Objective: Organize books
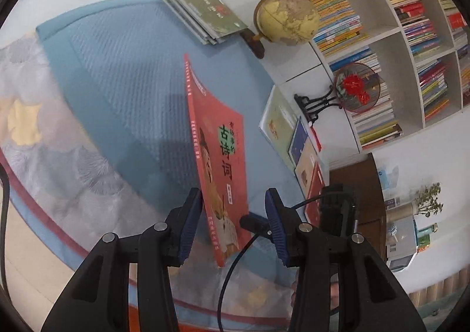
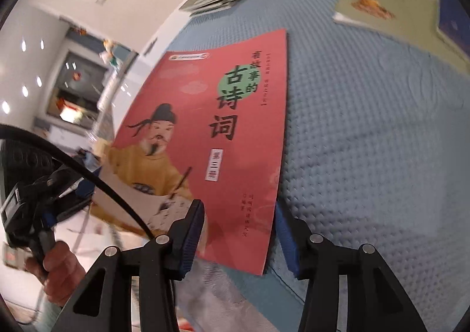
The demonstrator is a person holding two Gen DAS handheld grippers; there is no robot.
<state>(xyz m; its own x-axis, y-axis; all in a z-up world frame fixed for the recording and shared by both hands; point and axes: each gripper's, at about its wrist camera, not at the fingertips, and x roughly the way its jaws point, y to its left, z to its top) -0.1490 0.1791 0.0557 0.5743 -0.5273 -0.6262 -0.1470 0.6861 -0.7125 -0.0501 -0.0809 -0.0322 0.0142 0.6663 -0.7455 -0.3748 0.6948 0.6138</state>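
Over the blue quilted mat point(image 1: 117, 82), a red poetry book point(image 1: 218, 156) with a yellow-robed figure on its cover, raised on edge and tilted. Seen almost edge-on in the left wrist view, long axis running away from the left gripper point(image 1: 233, 194) towards the stack of green books point(image 1: 205, 13), title end farthest off, cover turned to the white bookshelf point(image 1: 382, 38). Faces the lens in the right wrist view, top of the title pointing away from the right gripper point(image 2: 238, 208), long axis leaning slightly to the left. Contact between its lower edge and the mat: not to be told. Near end of the book between the left gripper's jaws, resting against one pad only, with a clear gap to the other, so jaws apart and not clamping. Near corner of the book across the right gripper's jaws, one finger point(image 2: 191, 223) in front of the cover, the other partly hidden behind the book's edge; pressing or merely beside it, impossible to tell. Left hand point(image 2: 58, 267) on its gripper's handle at the frame's edge, black cable point(image 2: 88, 173) arcing above. Farther out on the mat, a pale green book point(image 1: 277, 120) overlapped by a dark blue book point(image 1: 298, 141). Beside the green stack, a globe point(image 1: 288, 16); near the shelves, a round fan ornament point(image 1: 357, 88) on a black stand. Under the mat, a floral bedspread point(image 1: 58, 156).
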